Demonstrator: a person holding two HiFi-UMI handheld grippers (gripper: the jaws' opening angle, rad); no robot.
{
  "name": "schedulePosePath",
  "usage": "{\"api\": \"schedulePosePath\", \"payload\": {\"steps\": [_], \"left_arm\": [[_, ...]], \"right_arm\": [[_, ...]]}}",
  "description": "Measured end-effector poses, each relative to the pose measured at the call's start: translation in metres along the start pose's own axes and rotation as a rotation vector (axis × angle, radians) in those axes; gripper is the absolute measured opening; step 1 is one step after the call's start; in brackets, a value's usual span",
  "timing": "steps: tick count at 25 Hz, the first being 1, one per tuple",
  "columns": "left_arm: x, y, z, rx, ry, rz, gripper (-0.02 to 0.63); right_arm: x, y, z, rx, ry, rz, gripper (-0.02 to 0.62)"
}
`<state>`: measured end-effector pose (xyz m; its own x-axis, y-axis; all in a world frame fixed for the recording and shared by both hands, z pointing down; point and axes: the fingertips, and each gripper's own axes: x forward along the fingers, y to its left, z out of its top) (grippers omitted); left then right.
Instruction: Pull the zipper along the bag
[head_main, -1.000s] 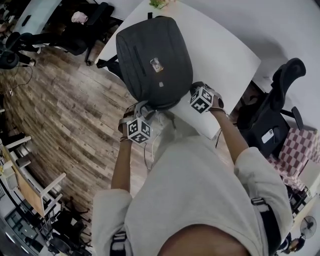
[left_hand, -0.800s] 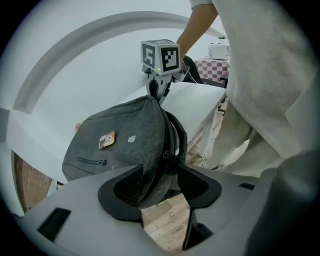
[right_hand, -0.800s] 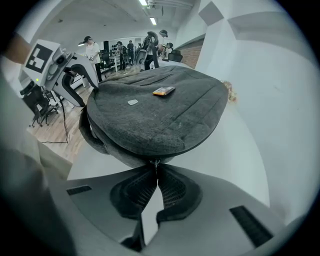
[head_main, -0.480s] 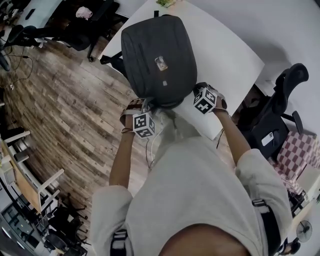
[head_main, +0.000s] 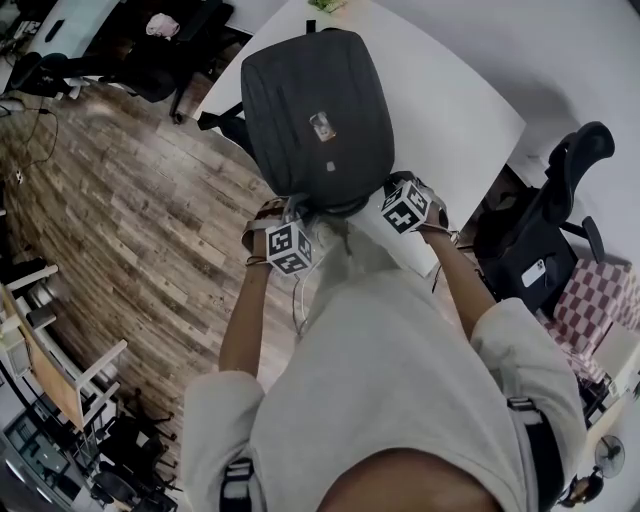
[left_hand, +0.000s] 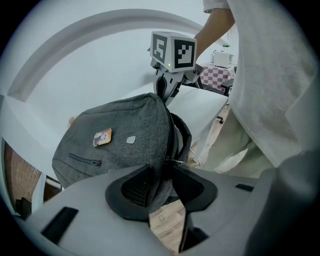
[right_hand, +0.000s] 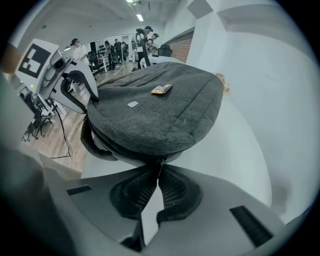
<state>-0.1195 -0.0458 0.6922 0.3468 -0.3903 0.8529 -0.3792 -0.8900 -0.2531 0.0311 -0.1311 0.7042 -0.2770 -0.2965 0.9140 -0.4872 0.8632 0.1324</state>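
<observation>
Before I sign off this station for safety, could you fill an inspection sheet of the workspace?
Surface: white table, carrying the backpack.
Job's things: grey backpack lying flat at the near edge; zipper pull in the right tool.
Clutter: small green thing at the far edge, unclear.
Tools: left tool closing, backpack's edge between its jaws; right tool shut on the zipper pull.
Cables: cable on the floor.
Surroundings: wooden floor, black office chairs.
</observation>
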Motion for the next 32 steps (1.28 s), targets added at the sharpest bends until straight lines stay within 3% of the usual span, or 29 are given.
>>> {"api": "schedulePosePath", "payload": {"steps": [13, 18, 24, 32], "left_arm": [[0.003, -0.013, 0.014, -0.083, -0.035, -0.042, 0.154], [0.004, -0.008, 0.021, -0.13, -0.061, -0.033, 0.135], [0.0, -0.007, 0.028, -0.103, -0.062, -0.031, 0.114], [0.002, 0.0, 0.069, -0.116, -0.135, -0.029, 0.097]], "right_arm": [[-0.013, 0.035, -0.018, 0.124, 0.005, 0.001, 0.023], [-0.006, 0.025, -0.013, 0.097, 0.001, 0.047, 0.02], [-0.008, 0.018, -0.014, 0.064, -0.002, 0.057, 0.02], [-0.022, -0.031, -0.016, 0.023, 0.004, 0.012, 0.018]]}}
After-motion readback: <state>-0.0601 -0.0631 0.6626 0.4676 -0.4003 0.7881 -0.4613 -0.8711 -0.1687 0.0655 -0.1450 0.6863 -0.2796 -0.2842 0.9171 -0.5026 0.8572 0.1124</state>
